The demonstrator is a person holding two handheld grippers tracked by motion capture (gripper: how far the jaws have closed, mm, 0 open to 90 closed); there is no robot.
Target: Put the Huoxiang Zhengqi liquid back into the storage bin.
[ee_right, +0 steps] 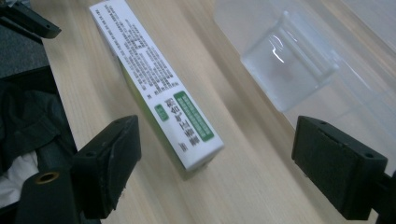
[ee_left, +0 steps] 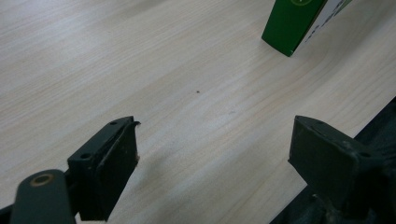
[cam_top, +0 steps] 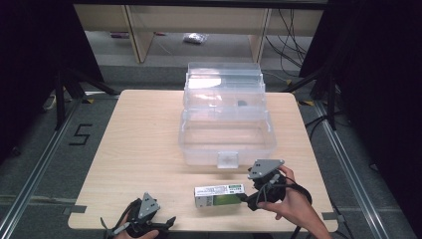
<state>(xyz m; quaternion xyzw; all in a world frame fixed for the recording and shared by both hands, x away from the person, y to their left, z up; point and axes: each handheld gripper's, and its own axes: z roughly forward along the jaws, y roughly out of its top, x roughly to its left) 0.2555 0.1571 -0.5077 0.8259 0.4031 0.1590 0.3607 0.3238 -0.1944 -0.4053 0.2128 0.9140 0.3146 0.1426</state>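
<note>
- I've got the right claw (cam_top: 247, 198) sitting at about five o'clock on the table (cam_top: 144, 149), its black jaws spread wide with nothing between the pads.
- Right at its tip lies the carton (cam_top: 219, 194), a long rectangular cardboard box, green and white, flat on the wood at roughly six o'clock from the clear bin.
- In the right gripper view the carton (ee_right: 159, 88) runs away toward eleven o'clock, its near end between the open jaws but touching neither one.
- Its white face carries dense small print and a green panel of characters; I can't read any of it at this sharpness.
- The left claw (cam_top: 164, 225) is down at seven o'clock, hard by the near table edge, jaws also wide apart and holding nothing.
- In the left gripper view one green corner of the carton (ee_left: 292, 23) pokes in at one o'clock, well apart from the jaws, with bare pale wood grain between.
- The clear plastic bin (cam_top: 226, 142) stands at table centre, smooth and see-through, rounded corners, its lid (cam_top: 224, 79) tipped up at twelve o'clock.
- A square translucent latch (cam_top: 228, 159) hangs on the bin's near wall; in the right gripper view the latch (ee_right: 287, 70) sits at one o'clock, just beside the carton's lane.
- Open wood all along nine o'clock; the floor there shows a taped "5" (cam_top: 79, 134).
</note>
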